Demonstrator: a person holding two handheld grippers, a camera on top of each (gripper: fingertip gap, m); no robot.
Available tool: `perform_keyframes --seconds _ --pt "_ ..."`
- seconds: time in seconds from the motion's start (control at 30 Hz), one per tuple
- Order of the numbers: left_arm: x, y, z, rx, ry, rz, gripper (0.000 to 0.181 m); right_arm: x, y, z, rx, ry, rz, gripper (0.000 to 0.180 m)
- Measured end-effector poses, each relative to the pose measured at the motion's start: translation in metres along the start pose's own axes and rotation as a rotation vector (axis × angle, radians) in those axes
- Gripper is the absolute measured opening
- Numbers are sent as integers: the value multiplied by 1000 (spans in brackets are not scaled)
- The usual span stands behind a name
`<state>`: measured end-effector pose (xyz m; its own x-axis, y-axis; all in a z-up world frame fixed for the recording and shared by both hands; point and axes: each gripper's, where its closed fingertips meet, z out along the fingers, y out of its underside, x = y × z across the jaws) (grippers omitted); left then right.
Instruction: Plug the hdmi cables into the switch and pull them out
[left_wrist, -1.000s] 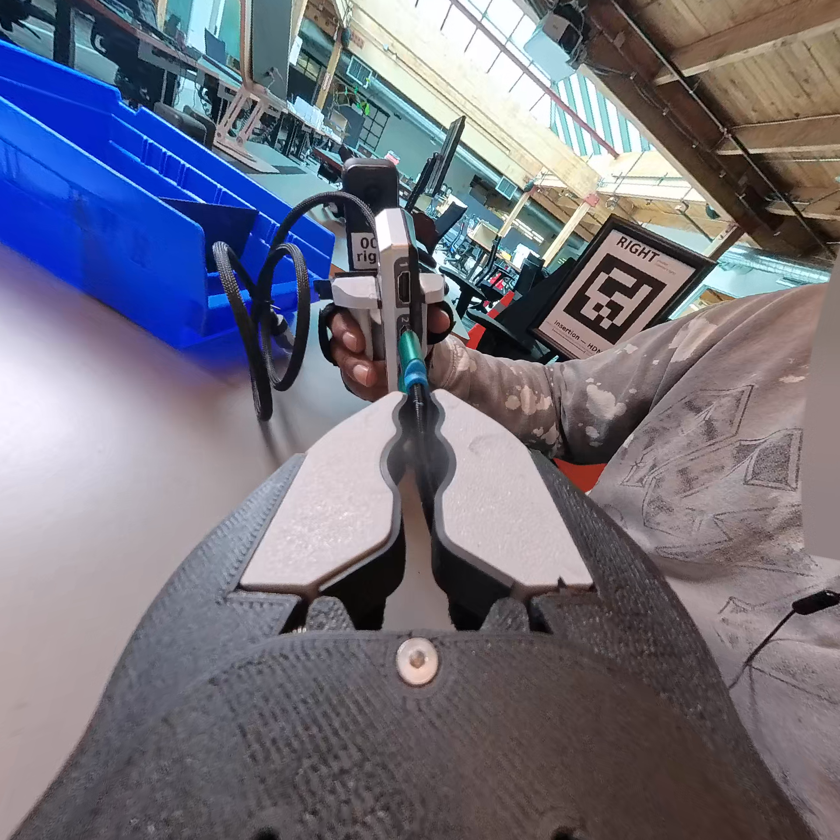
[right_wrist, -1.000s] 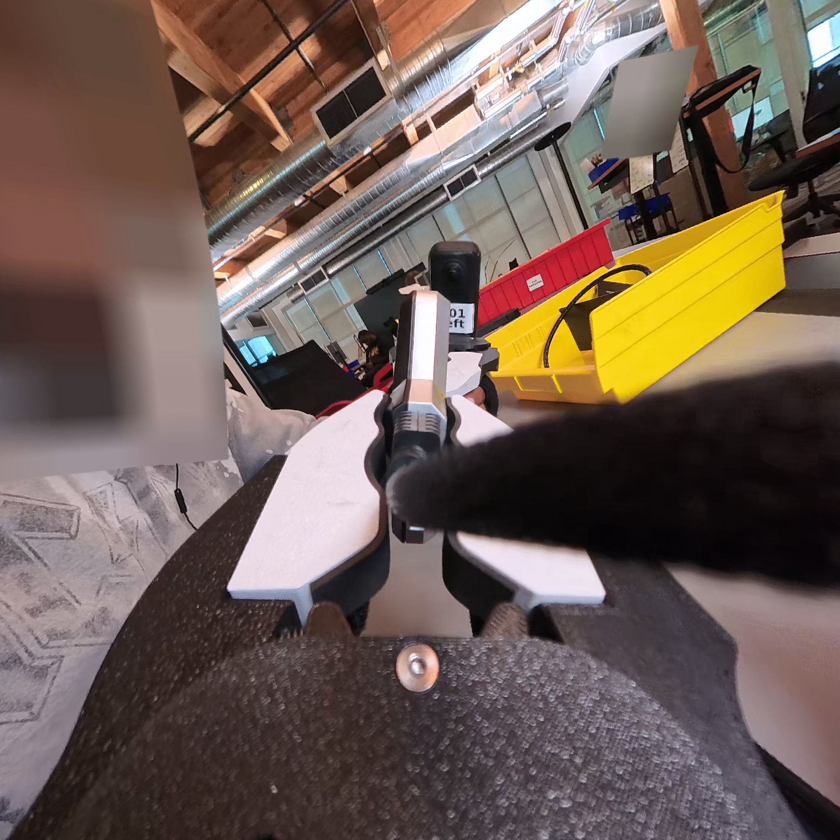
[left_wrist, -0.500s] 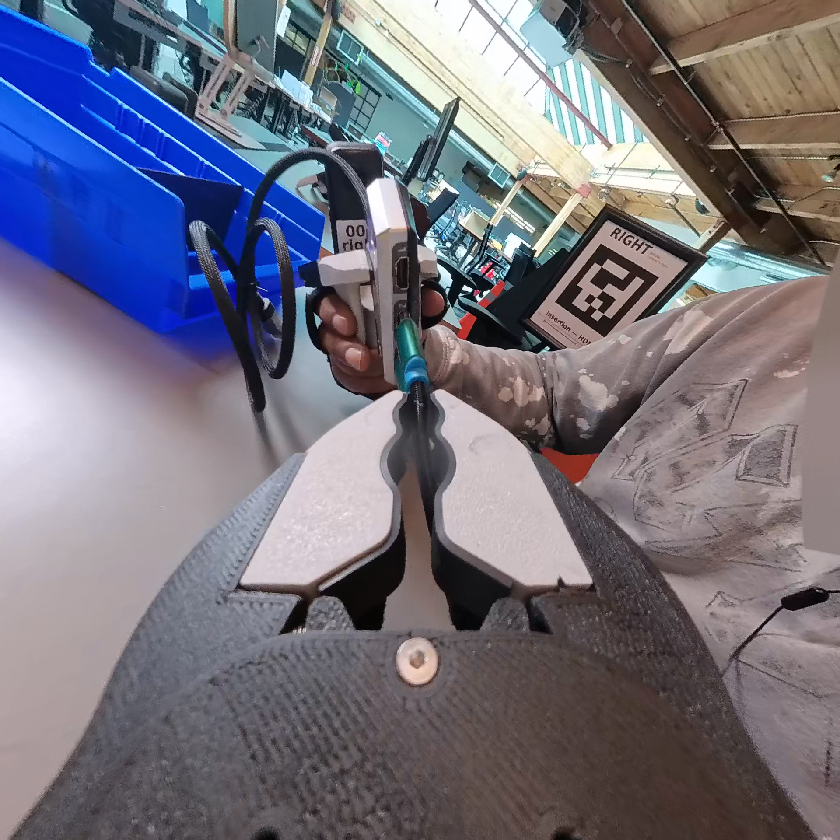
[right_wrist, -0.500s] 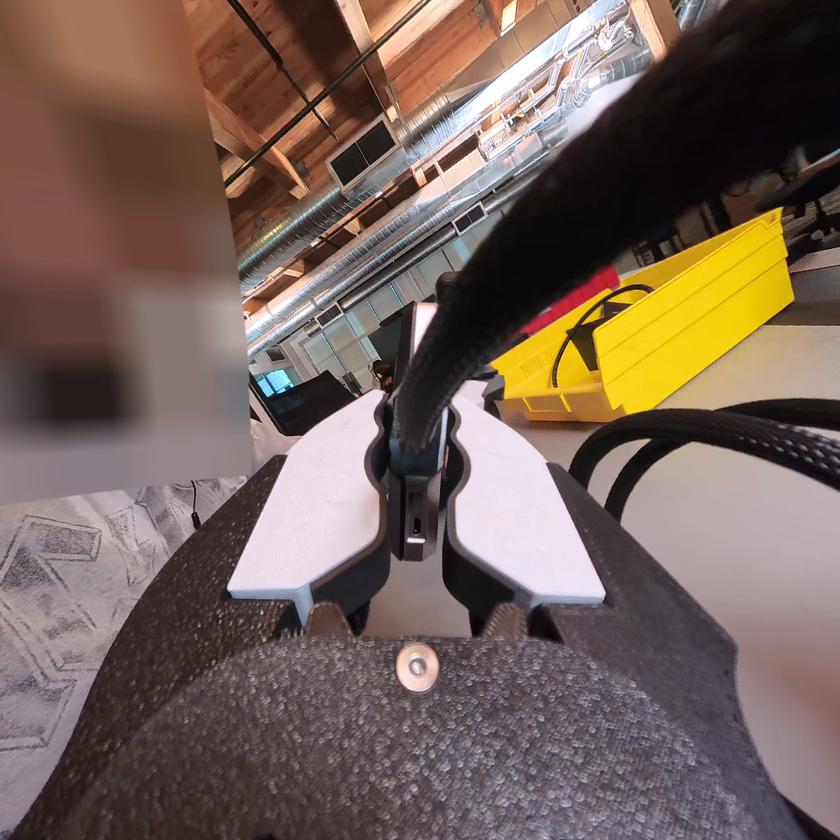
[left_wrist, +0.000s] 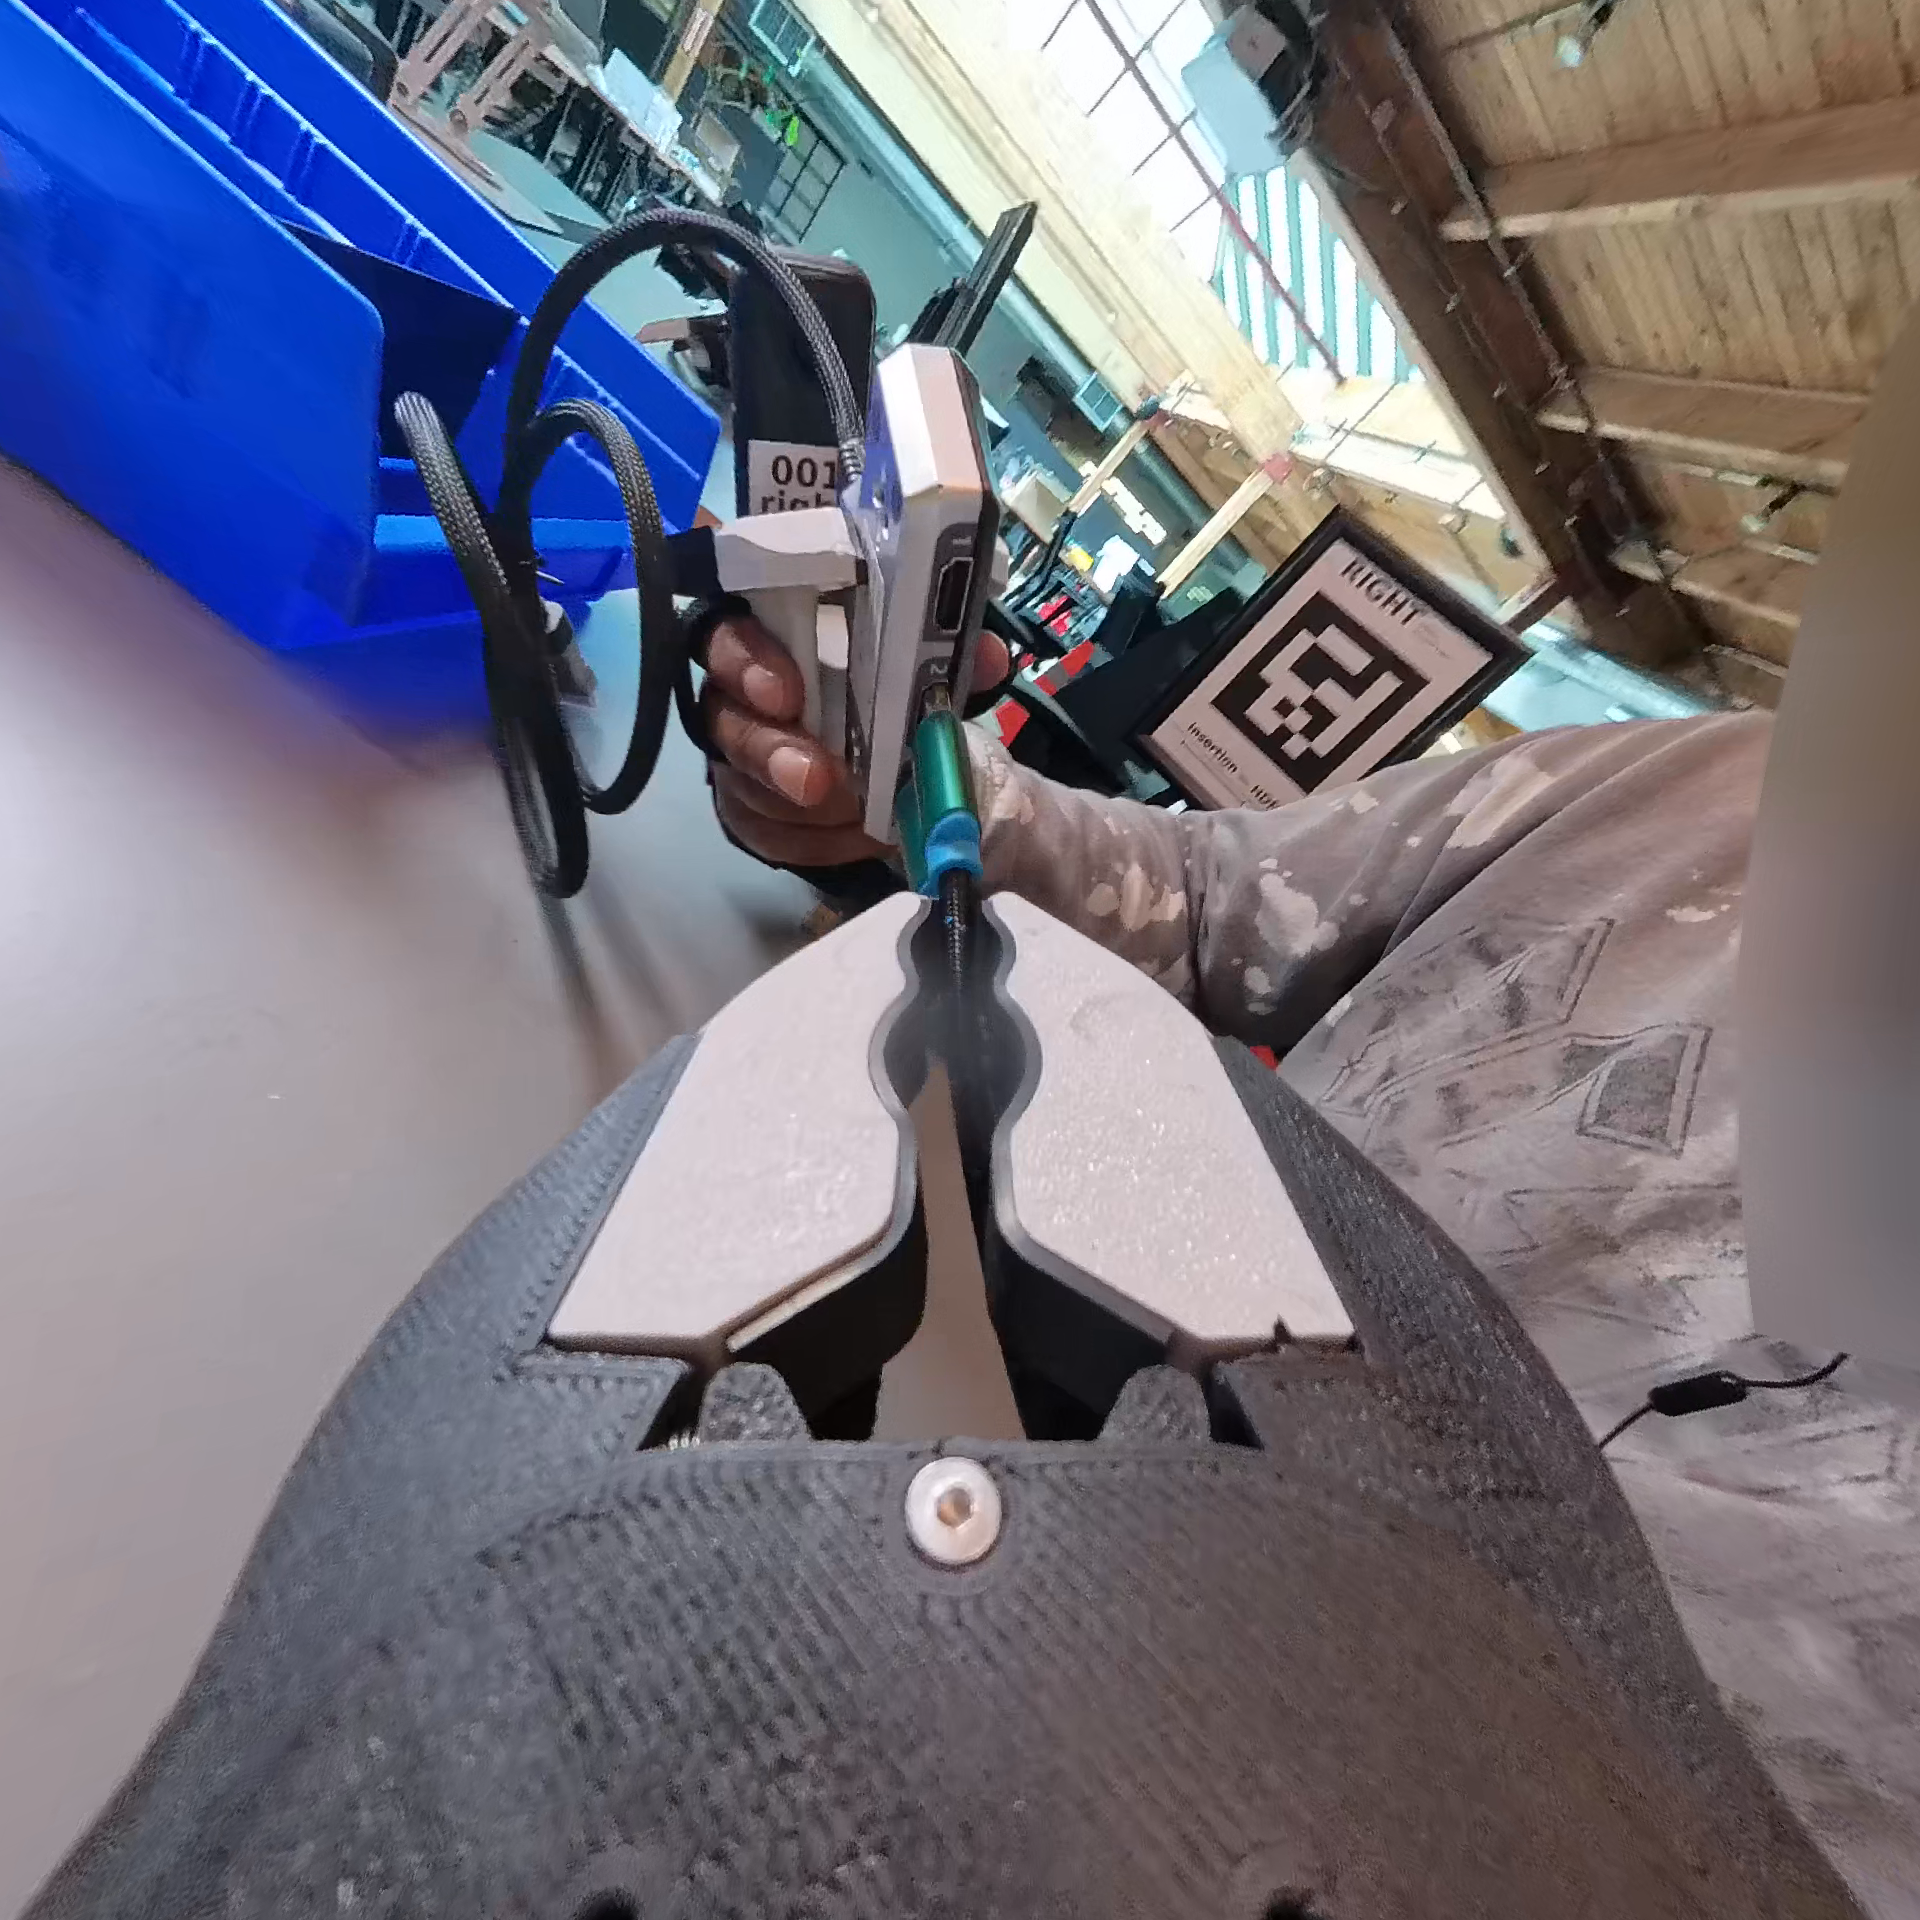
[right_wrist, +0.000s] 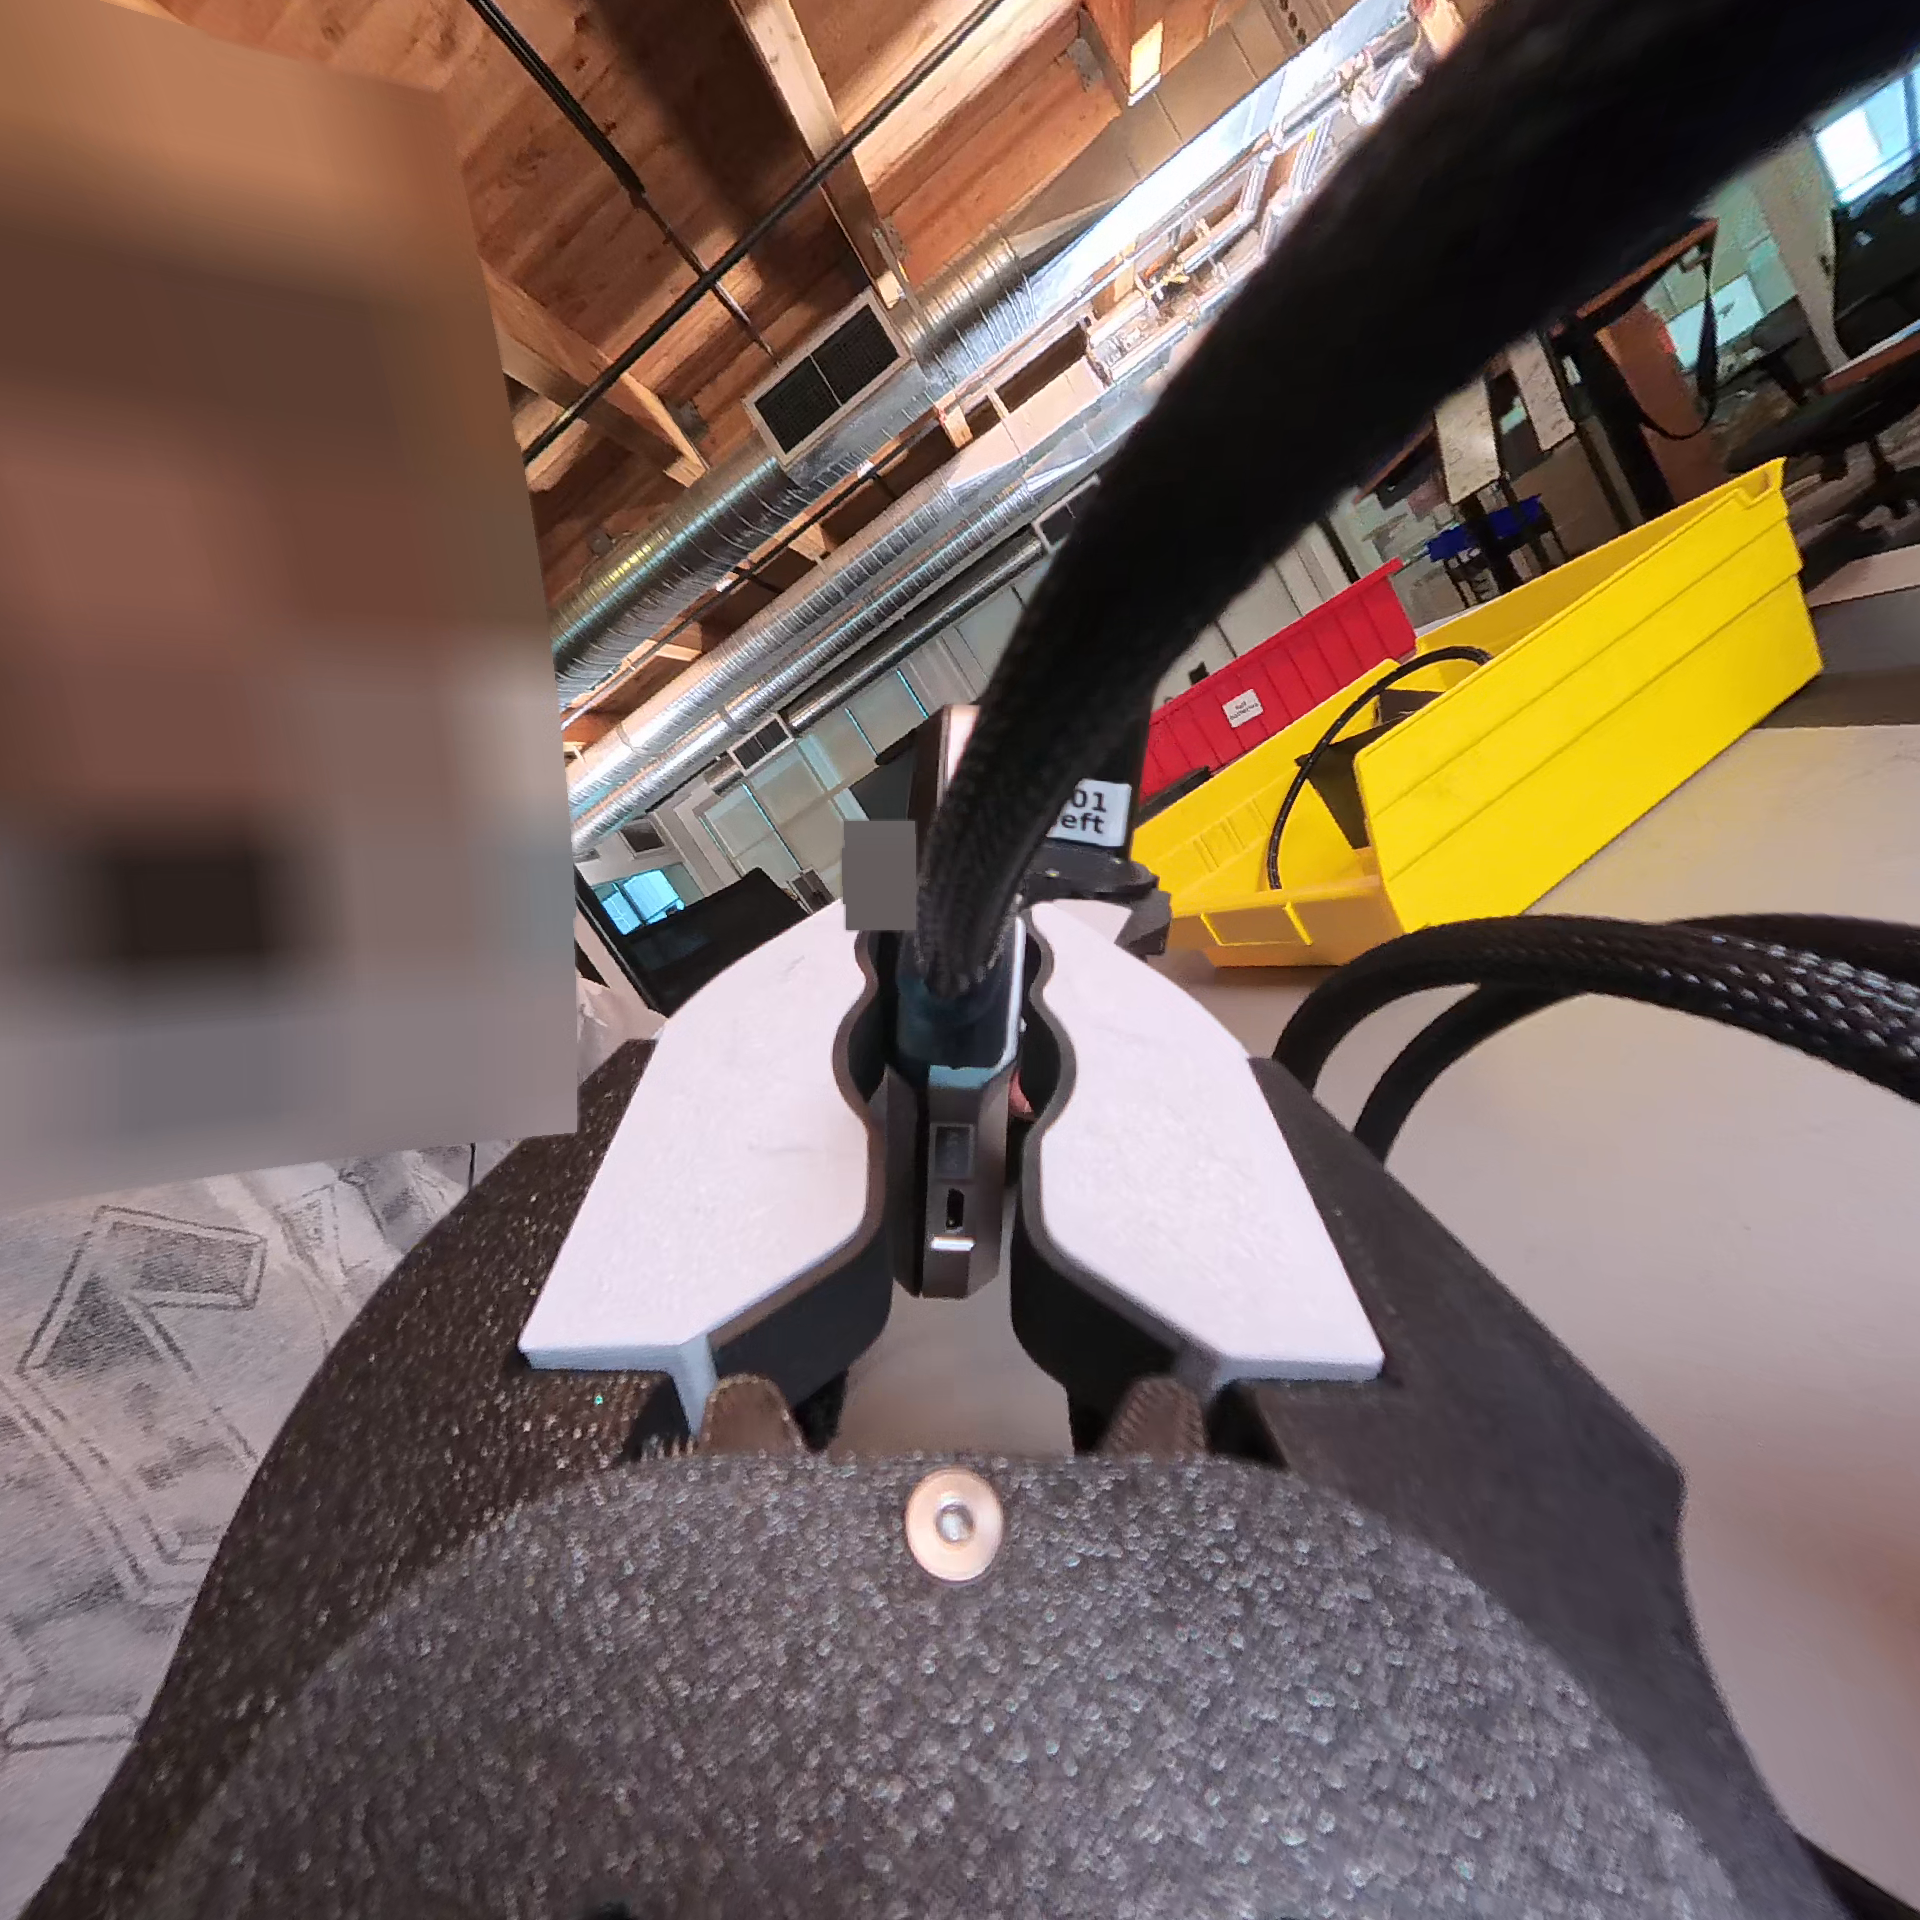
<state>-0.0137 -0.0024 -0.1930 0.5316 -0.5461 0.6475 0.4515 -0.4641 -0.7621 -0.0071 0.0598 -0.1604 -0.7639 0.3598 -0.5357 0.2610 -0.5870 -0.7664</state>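
Left gripper (left_wrist: 954, 940): clenched on the thin braided cable just behind the teal plug (left_wrist: 938, 800).
Right gripper (right_wrist: 948, 1049): clamped on the HDMI switch (right_wrist: 948, 1195), held edge-on above the table (right_wrist: 1558, 1195).
Plug: seated in or at the lower port of the switch; upper port empty.
Second cable (right_wrist: 1195, 499): thick, braided, plugged into the switch's near edge, arching overhead.
Handling: plug rigid, probably snug; cable limp, likely to slip; better held by the plug shell.
Beyond: yellow bin (right_wrist: 1579, 727), blue bin (left_wrist: 208, 343).

Switch (left_wrist: 914, 582) sits ahead of the left claw (left_wrist: 951, 935), bin (left_wrist: 208, 343) behind it to the left.
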Motion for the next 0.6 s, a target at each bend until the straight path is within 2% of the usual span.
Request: perform_keyframes --seconds 0.3,0.6 --pt "-6 4 0 -57 -116 148 6 4 4 -2 -40 17 14 21" --pt "-13 0 -1 -44 -221 130 7 4 5 -3 -45 6 11 22"
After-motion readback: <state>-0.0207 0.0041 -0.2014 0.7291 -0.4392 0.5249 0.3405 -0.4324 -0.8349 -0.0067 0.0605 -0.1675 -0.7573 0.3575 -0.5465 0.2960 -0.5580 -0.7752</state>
